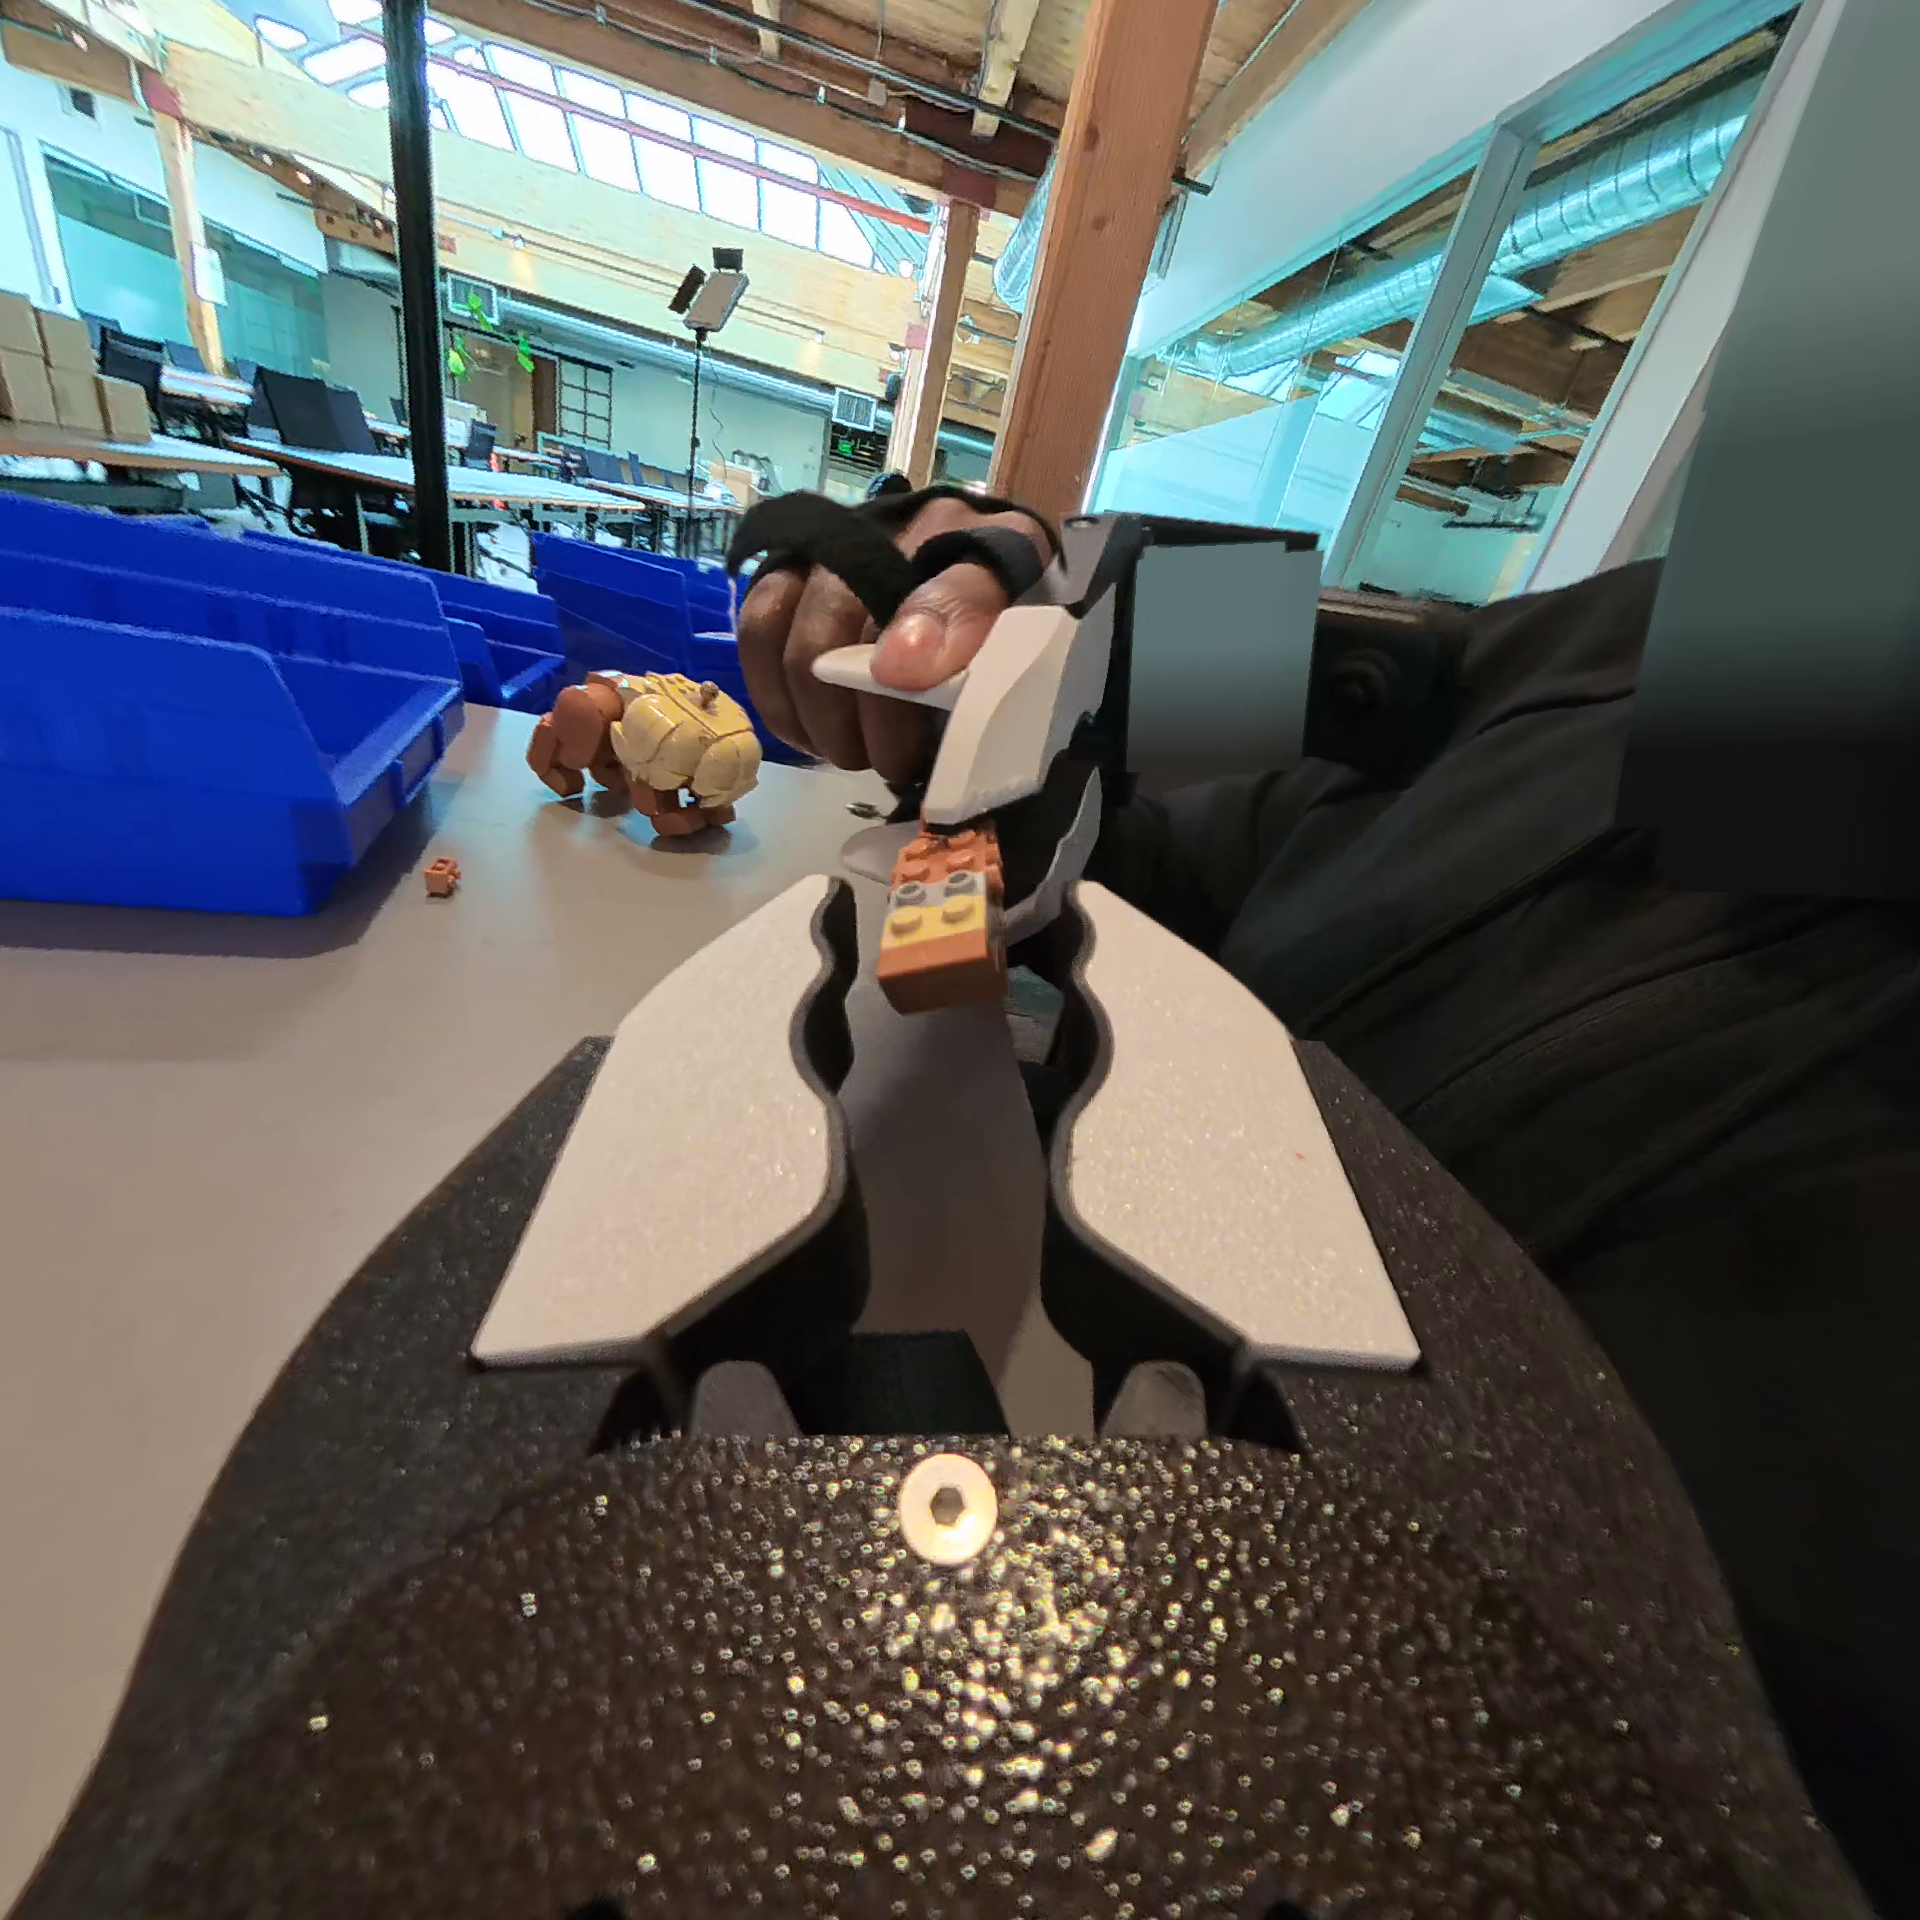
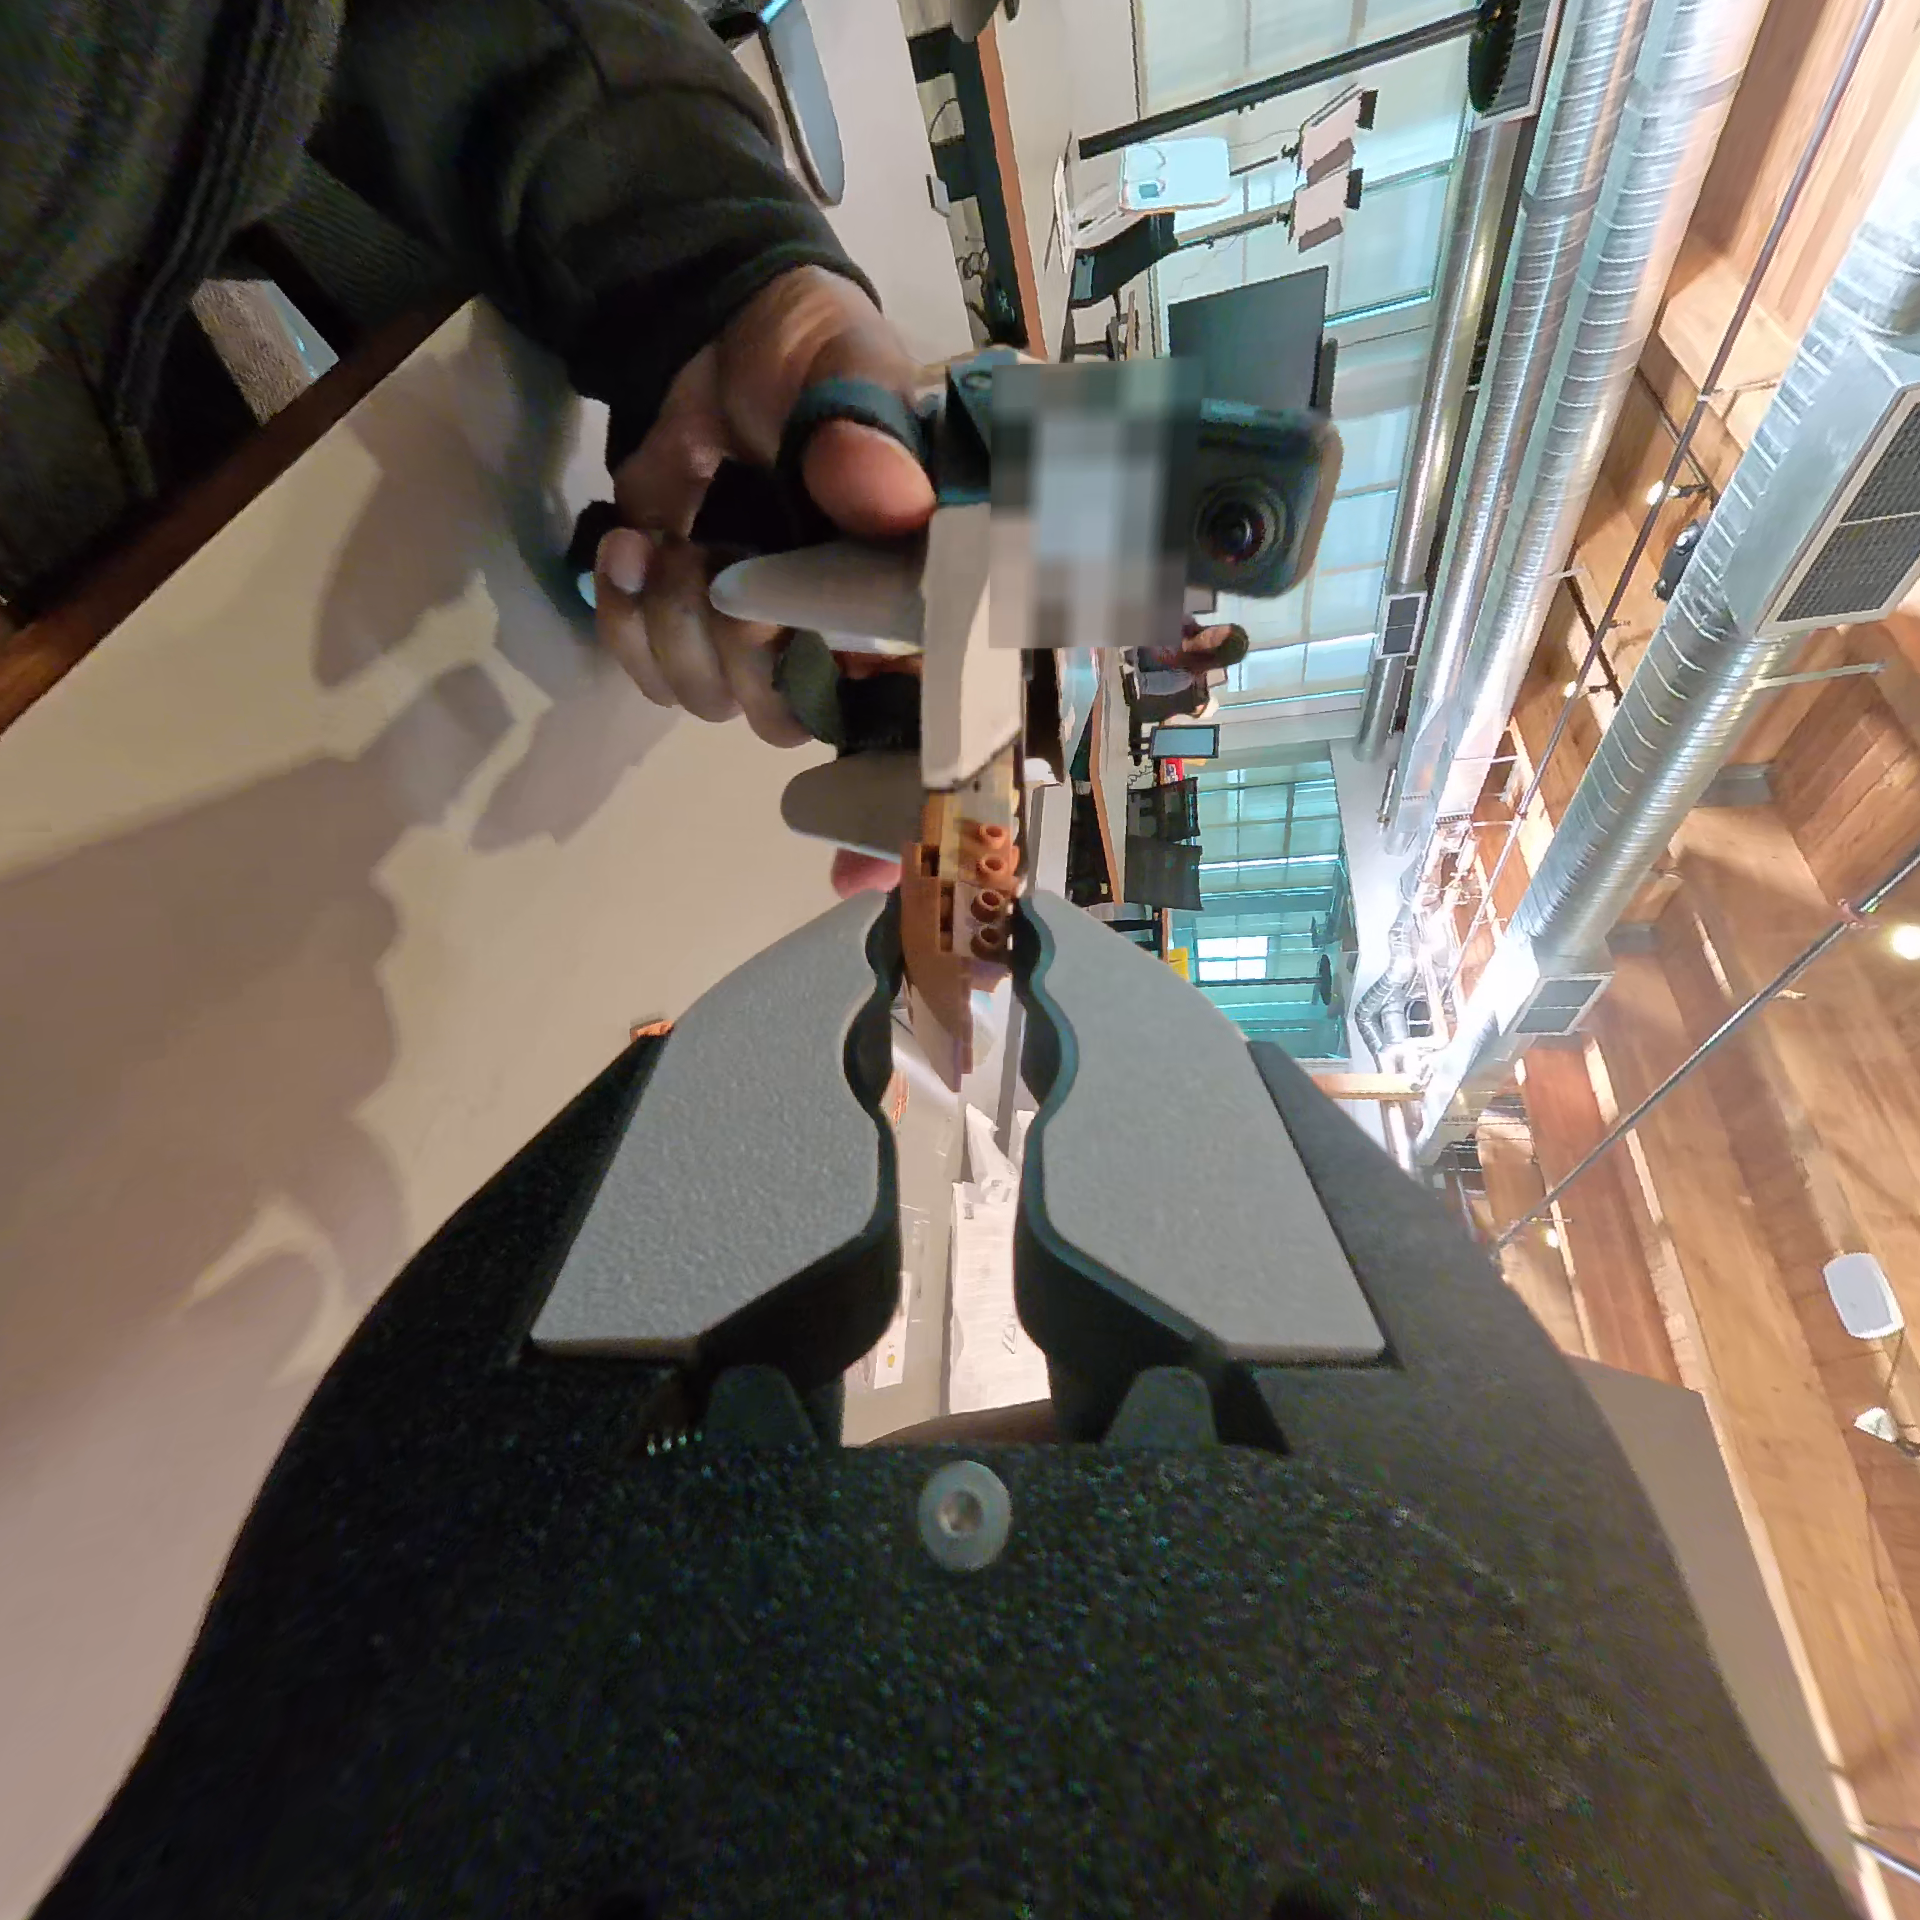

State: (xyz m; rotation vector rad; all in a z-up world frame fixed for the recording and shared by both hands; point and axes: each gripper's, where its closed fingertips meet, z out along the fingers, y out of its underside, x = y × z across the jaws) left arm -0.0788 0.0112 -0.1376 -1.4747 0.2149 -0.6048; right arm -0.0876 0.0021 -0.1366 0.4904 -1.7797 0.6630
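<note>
A: Any readable text or brands?

B: Can't tell. There's a green sign (image 1: pixel 857 447) on the back wall, too small to read. Stud marks on the brick piece (image 1: pixel 940 935) are too fine to make out.

A: Where's that piece?

B: In the air above the table (image 1: pixel 312 1039), between the two grippers, which face each other tip to tip. It's brown with a tan and a grey plate on the studded side.

A: Left claw?

B: The left gripper (image 1: pixel 956 899) has its jaws spread. The piece's near end sits between the fingers with a gap on both sides, so no grip.

A: Right claw?

B: The right gripper (image 2: pixel 951 925) is clamped on the piece, with both pads against it.

A: Poses?

B: The left gripper is level, held in the left hand (image 2: pixel 727 540), thumb through a black loop. The right gripper is rolled on its side, fingers stacked one above the other, with the right hand (image 1: pixel 831 665) wrapped round the handle.

A: What's nearby?

B: A brown and tan brick animal (image 1: pixel 665 748) on the table, a small loose brick (image 1: pixel 443 876) near it, and blue bins (image 1: pixel 208 748) just beyond.
</note>
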